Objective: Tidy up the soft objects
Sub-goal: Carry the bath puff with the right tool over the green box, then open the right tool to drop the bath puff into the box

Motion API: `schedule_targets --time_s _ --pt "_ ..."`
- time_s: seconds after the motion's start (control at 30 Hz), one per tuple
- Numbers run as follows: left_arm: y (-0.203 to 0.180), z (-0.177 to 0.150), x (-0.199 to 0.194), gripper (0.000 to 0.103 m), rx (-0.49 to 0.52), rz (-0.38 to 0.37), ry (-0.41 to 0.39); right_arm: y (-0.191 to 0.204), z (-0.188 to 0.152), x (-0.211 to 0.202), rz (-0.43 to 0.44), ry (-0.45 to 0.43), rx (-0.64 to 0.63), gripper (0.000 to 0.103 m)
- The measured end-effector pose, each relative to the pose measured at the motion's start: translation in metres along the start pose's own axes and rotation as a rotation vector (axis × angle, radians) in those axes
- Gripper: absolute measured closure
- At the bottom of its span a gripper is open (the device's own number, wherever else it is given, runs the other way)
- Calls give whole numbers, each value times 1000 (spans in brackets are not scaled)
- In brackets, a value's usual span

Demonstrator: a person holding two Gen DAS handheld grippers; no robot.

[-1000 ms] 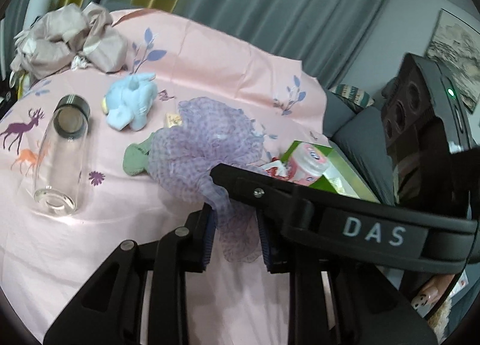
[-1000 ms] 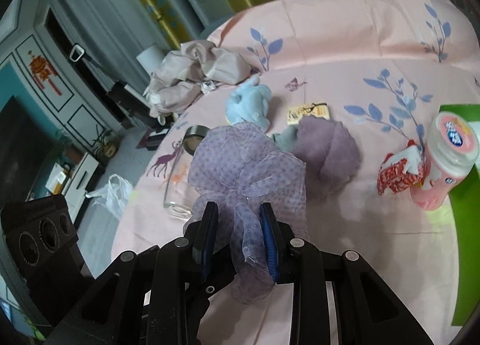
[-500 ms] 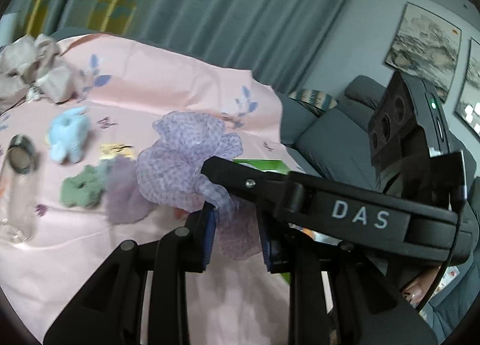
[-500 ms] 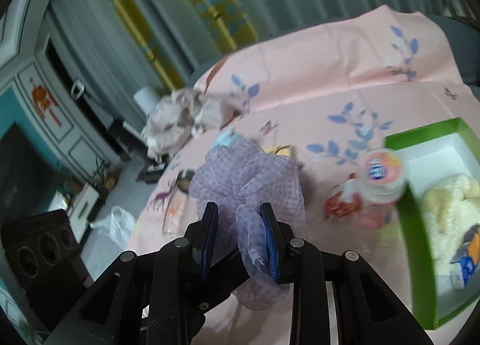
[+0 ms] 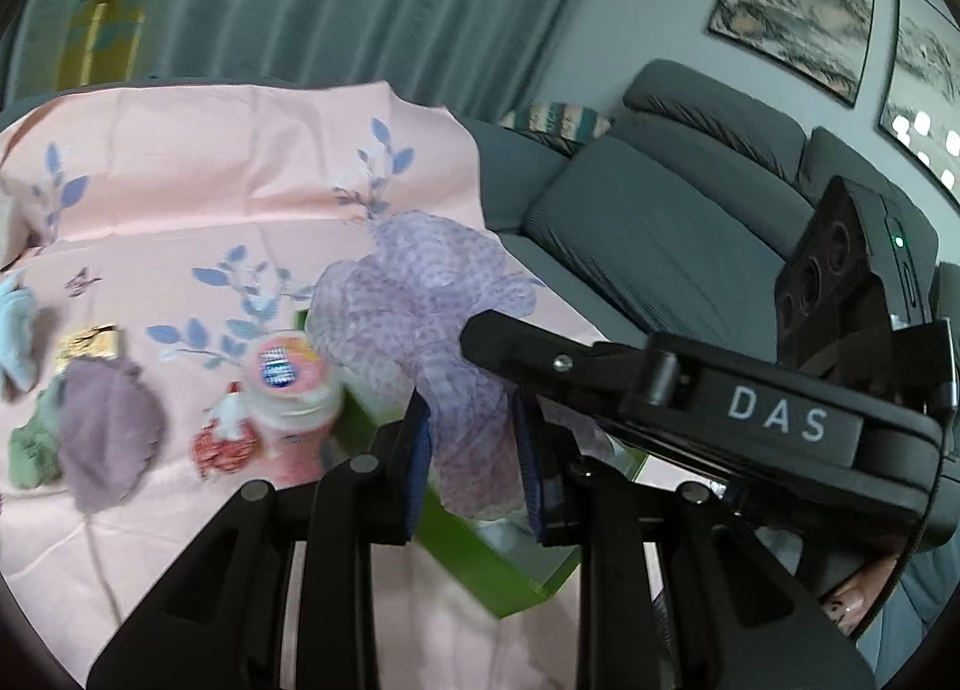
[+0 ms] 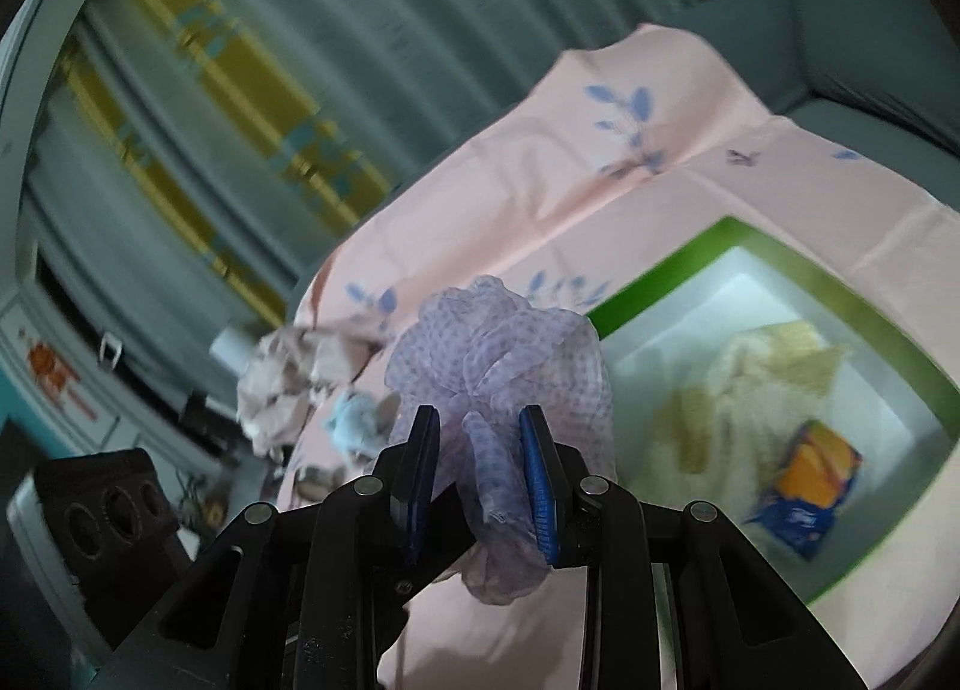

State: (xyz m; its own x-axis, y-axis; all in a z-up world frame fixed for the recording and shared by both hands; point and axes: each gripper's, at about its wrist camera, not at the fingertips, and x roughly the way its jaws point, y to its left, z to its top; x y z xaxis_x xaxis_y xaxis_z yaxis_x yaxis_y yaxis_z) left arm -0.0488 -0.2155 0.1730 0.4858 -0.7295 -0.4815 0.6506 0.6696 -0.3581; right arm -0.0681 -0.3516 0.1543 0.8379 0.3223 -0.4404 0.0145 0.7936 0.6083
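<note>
Both grippers are shut on one lilac mesh puff [image 5: 432,300], held in the air above the pink cloth. My left gripper [image 5: 474,450] pinches its lower tail; the right gripper's black body [image 5: 720,408] crosses that view. In the right wrist view my right gripper [image 6: 480,468] clamps the same lilac mesh puff [image 6: 504,354]. A green box [image 6: 678,264] with a white inside lies to the right of it and holds a cream fluffy cloth [image 6: 750,390] and an orange-blue packet [image 6: 810,480]. The green box [image 5: 468,558] sits just below the puff in the left view.
On the pink cloth [image 5: 210,198] lie a purple soft piece [image 5: 102,438], a green soft piece [image 5: 33,444], a pale blue plush [image 5: 15,324], a pink-lidded bottle [image 5: 288,390] and a red-white wrapper [image 5: 222,444]. A beige crumpled cloth [image 6: 288,378] lies far left. A grey sofa [image 5: 660,222] stands behind.
Both grippers have carried the puff up and to the right, from over the toys to beside the green box. The box interior has come fully into the right wrist view.
</note>
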Motion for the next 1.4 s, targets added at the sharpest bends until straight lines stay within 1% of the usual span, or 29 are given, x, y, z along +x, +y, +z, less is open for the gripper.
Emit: schedule_targets --time_s 0.13,0.2,0.23,0.27,0.33,0.37,0.43,0.47,0.57,0.63,0.67,0.7,0.73,0.77,0.8,0.83,0.87,0.9,0.93,0.97,1.03,1.1,1.17,1.2,1.23,1.27,1.3,1.33,1.4 --pt "-10 -2 35 80 -1 -44 78 -31 5 -4 -63 -22 90 72" --pt "-14 -5 53 80 4 -41 124 -45 7 -3 -103 -28 130 72" --pt "-17 -6 58 80 8 -40 133 -52 8 -3 -127 -33 153 72" --pt "-18 -9 65 79 12 -34 147 -58 9 -4 -148 -42 176 72" --pt "-19 -15 76 72 6 -44 174 -71 10 -5 -178 -57 214 72" --pt "-19 -18 84 71 -2 -58 207 -76 11 -6 -195 -59 227 72" --pt "-17 -23 94 70 -20 -62 239 -84 11 -5 -230 -47 249 72" --pt "-17 -24 96 70 -25 -65 242 -88 11 -5 -236 -45 257 72" --pt "-19 -27 98 61 -23 -75 240 -94 11 -6 -269 -51 274 72" --pt "-20 -27 100 47 -23 -69 242 -98 11 -4 -280 -45 284 72" --pt "-18 -27 99 44 -27 -63 236 -99 11 -3 -279 -38 290 72" --pt "-16 -26 97 38 -31 -57 232 -100 11 -1 -276 -29 298 72" --pt "-14 -25 94 34 -39 -52 227 -101 11 1 -271 -21 306 72" --pt "-11 -25 90 33 -51 -47 220 -102 11 2 -277 -14 312 72" --pt "-7 -24 86 29 -62 -48 210 -102 10 2 -292 -10 315 72" --pt "-3 -24 81 24 -76 -49 197 -101 11 3 -308 -11 315 66" --pt "0 -24 75 22 -87 -47 185 -101 11 1 -318 -17 315 62" --pt "4 -24 70 21 -97 -40 172 -100 11 1 -321 -22 315 51" --pt "7 -25 63 21 -109 -25 157 -98 11 -1 -318 -29 311 44" --pt "11 -25 55 21 -120 -6 147 -95 11 -2 -310 -32 302 41" --pt "19 -26 37 20 -137 8 125 -89 11 -2 -307 -27 274 33" --pt "25 -27 20 20 -149 15 103 -81 11 -1 -327 -30 248 27" --pt "30 -28 1 20 -162 35 62 -74 11 -1 -348 -36 232 24" --pt "33 -29 -12 17 -170 46 30 -70 11 -1 -353 -39 221 24" --pt "35 -30 -19 11 -171 52 13 -63 10 0 -346 -41 199 23" --pt "38 -33 -32 9 -165 69 -14 -56 10 1 -336 -40 176 23" --pt "42 -36 -44 6 -161 103 -38 -49 10 2 -325 -39 150 21" --pt "45 -37 -50 6 -159 130 -47 -40 9 4 -316 -39 121 18" --pt "60 -43 -69 6 -169 226 -58 -26 8 6 -300 -43 81 16"
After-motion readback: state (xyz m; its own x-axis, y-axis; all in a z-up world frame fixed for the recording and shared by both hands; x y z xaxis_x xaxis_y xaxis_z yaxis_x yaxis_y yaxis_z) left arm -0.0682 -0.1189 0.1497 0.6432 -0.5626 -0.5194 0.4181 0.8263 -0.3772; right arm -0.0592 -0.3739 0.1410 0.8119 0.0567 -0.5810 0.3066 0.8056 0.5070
